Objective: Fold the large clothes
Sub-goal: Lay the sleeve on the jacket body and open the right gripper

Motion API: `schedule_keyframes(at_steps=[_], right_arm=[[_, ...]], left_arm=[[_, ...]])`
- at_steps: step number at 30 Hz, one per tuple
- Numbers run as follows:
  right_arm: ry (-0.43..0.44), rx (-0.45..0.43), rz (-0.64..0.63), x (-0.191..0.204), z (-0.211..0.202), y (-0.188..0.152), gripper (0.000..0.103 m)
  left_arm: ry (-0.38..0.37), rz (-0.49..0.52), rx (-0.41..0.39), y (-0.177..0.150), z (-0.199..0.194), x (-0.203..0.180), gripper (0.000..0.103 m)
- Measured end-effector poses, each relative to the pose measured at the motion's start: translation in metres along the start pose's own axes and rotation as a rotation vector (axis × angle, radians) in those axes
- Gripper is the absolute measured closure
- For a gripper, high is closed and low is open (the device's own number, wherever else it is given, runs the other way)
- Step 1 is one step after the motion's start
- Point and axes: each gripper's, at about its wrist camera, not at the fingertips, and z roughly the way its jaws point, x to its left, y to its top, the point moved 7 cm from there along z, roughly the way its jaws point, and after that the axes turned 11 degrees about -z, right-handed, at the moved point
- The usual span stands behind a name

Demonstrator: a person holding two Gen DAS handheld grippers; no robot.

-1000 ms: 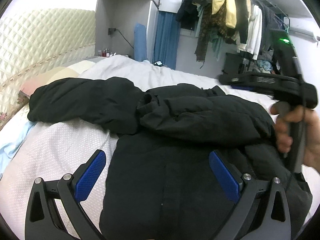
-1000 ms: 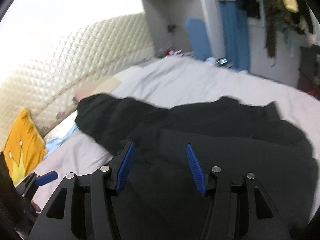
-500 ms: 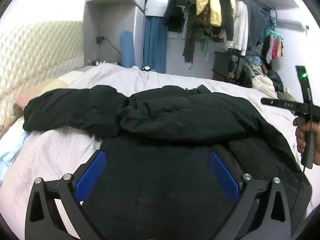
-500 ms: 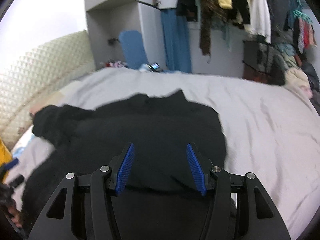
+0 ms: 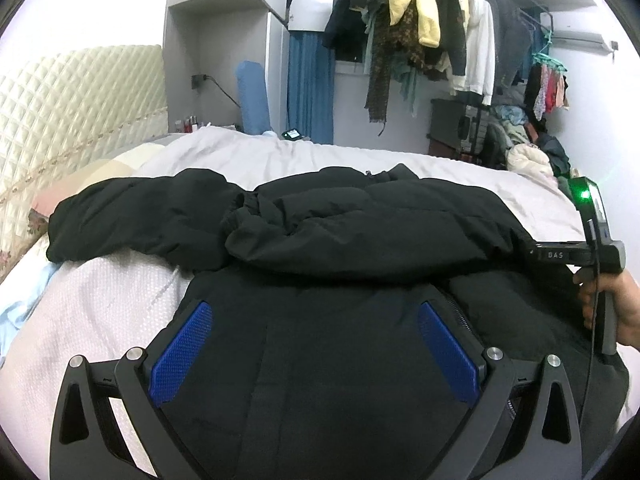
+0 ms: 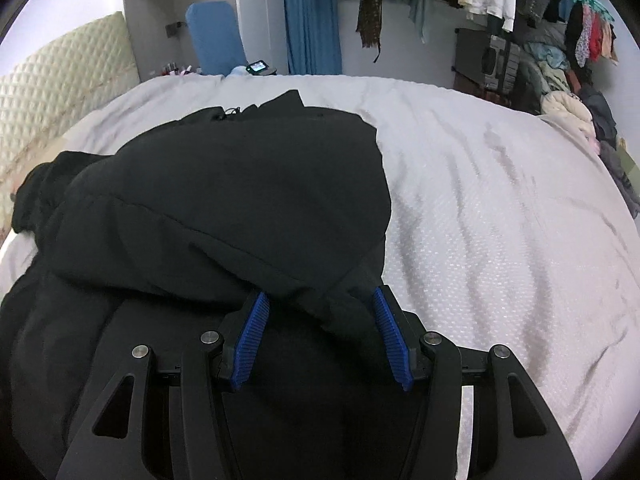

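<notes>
A black padded jacket [image 5: 360, 232] lies spread on the bed, one sleeve [image 5: 132, 216] stretched left and the other folded across its chest. My left gripper [image 5: 314, 312] hovers open over the jacket's lower body, its blue pads wide apart with nothing gripped. My right gripper [image 6: 319, 294] is low at the jacket's right edge. A fold of the jacket [image 6: 240, 200] lies between its half-spread pads, which do not press on it. In the left wrist view a hand [image 5: 618, 304] holds that gripper's handle at the far right.
The white bedcover [image 6: 500, 220] stretches to the right of the jacket. A quilted headboard [image 5: 72, 112] and pillows [image 5: 100, 176] are at the left. Hanging clothes [image 5: 432, 32] and a heap of laundry [image 5: 528, 152] stand beyond the bed. A small lit screen [image 5: 291, 134] sits at the far edge.
My right gripper swung from the left sleeve side across to the jacket's right edge and came down, so a fold now lies between its fingers. The left gripper shifted a little over the jacket.
</notes>
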Motion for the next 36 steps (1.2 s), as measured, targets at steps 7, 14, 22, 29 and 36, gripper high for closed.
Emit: schedule_keyframes(at_steps=[7,14,22,29,36], right_arm=[[-0.019,-0.05,-0.007,0.002,0.0,0.003,0.071],[-0.041,-0.119,0.072,-0.017,-0.011,0.012,0.078],[-0.03,-0.099,0.109,-0.025,-0.009,0.009,0.077],[0.002,-0.115,0.118,-0.016,-0.044,0.011,0.075],[0.04,-0.216,0.143,0.006,-0.098,0.023,0.075]], left_arm=[[0.004,-0.015,0.009,0.0,0.006,0.0,0.0],[-0.012,-0.016,0.005,0.0,0.006,-0.003,0.0],[-0.014,-0.018,0.003,0.003,0.006,-0.001,0.0],[-0.035,-0.049,0.005,0.008,-0.001,0.0,0.0],[-0.063,-0.045,-0.005,0.01,-0.023,-0.01,0.0]])
